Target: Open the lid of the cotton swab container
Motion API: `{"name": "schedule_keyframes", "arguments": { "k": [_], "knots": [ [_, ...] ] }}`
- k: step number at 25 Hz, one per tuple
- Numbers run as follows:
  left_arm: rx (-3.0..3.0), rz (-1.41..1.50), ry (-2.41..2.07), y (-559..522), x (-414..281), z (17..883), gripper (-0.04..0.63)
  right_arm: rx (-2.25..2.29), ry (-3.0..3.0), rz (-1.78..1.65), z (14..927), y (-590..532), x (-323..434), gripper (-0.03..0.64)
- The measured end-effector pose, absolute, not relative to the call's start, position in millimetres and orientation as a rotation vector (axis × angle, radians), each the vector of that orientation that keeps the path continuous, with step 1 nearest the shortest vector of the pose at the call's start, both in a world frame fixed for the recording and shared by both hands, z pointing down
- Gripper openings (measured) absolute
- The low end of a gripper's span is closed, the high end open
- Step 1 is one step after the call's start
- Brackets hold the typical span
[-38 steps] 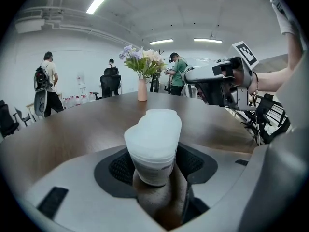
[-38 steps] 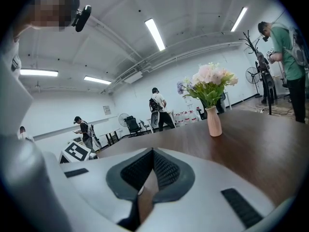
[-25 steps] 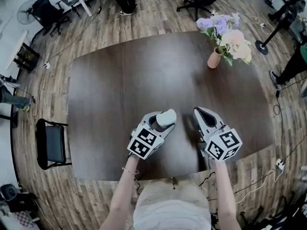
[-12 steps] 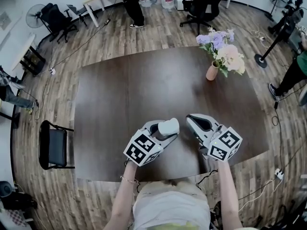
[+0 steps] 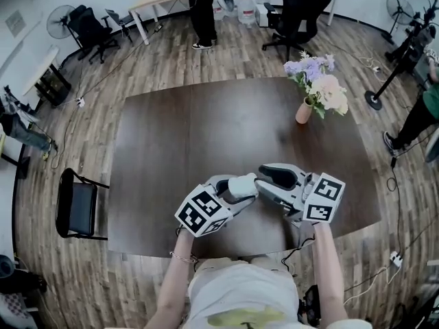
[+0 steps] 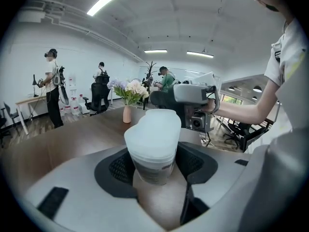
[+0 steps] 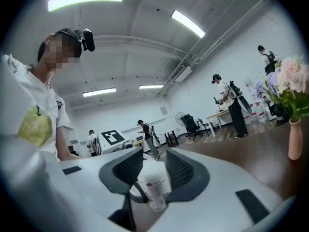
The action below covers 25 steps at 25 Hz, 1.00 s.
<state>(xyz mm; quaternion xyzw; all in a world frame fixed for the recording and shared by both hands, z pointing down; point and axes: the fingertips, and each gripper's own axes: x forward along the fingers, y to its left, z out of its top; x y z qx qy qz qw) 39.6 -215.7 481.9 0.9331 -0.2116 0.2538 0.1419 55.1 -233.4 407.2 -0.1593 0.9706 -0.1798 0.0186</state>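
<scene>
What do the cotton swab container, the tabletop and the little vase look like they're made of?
Cotton swab container: probably plastic, cloudy and translucent, with a smooth frosted white lid and a printed label. Tabletop: dark brown wood or wood-look laminate, faint grain, soft sheen. Vase: likely ceramic, matte peach; too small to be sure.

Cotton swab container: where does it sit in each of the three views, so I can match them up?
Head view: cotton swab container, white, just below and right of centre.
Left gripper view: dead centre, large in the foreground.
Right gripper view: low, at centre, small.
Shared landmark: the flower vase, upper right in the head view, left of centre in the left gripper view, far right in the right gripper view.
</scene>
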Motion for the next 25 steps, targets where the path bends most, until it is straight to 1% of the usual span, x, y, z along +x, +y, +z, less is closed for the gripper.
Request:
{"name": "schedule_keyframes", "arguments": {
  "k": [1,5,7,20,25],
  "knots": [
    [2.697,0.734,-0.606,-214.5,38.7,480.8,0.262,-0.465,3.017,-0.566,406.1,-231.4,51.9,0.138],
    [2.712,0.747,-0.586,-208.7,36.3,476.3,0.262,-0.378,3.034,-0.575,402.6,-224.3,39.6,0.232],
    [2.716,0.746,-0.575,-206.6,35.7,473.3,0.262,-0.341,3.056,-0.574,402.5,-221.4,34.0,0.246],
    [2.731,0.719,-0.533,-201.8,35.3,462.0,0.262,-0.213,3.2,-0.436,404.7,-210.2,17.2,0.245],
    [2.754,0.695,-0.564,-206.5,35.1,455.1,0.261,-0.22,3.164,-0.476,398.1,-215.9,19.3,0.238]
  ]
}}
